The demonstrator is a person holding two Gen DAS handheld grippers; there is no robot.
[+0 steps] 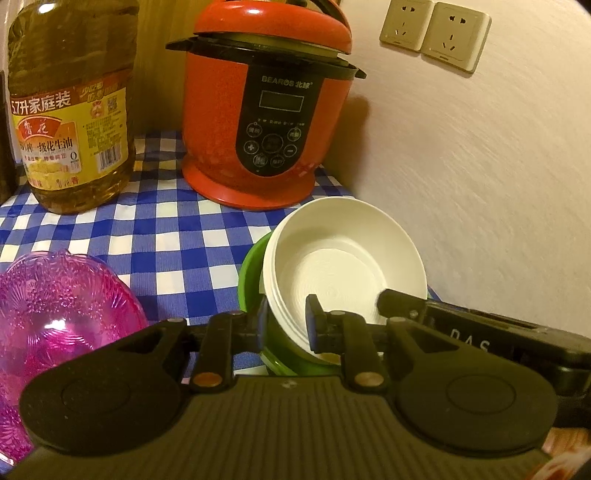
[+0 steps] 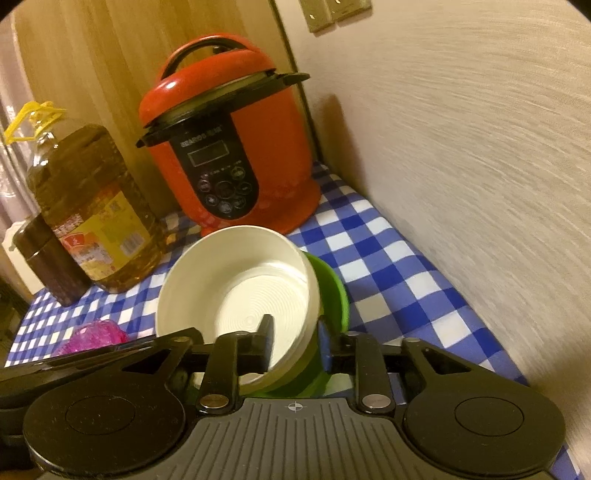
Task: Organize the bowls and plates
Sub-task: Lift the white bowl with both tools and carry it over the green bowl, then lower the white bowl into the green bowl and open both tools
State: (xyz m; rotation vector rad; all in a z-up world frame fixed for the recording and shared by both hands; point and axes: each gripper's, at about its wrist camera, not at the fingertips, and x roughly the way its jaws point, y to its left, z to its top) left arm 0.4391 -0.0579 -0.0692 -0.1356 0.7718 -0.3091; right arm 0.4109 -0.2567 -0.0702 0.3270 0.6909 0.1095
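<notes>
A white bowl (image 1: 343, 266) nests inside a green bowl (image 1: 251, 273), and both are tilted above the checked tablecloth. My left gripper (image 1: 286, 325) is shut on the near left wall of the stacked bowls, one finger inside the white bowl and one outside the green. My right gripper (image 2: 295, 339) is shut on the opposite wall of the same stack; the white bowl (image 2: 236, 288) and the green bowl (image 2: 332, 291) show there. The right gripper's body (image 1: 480, 332) reaches in from the right in the left wrist view. A pink glass bowl (image 1: 55, 314) sits at the left.
A red pressure cooker (image 1: 266, 110) stands at the back by the wall corner. A large oil bottle (image 1: 70, 110) stands at the back left, with a dark jar (image 2: 48, 258) beside it. The blue-white checked tablecloth (image 1: 166, 236) covers the table. Wall sockets (image 1: 436, 33) are above.
</notes>
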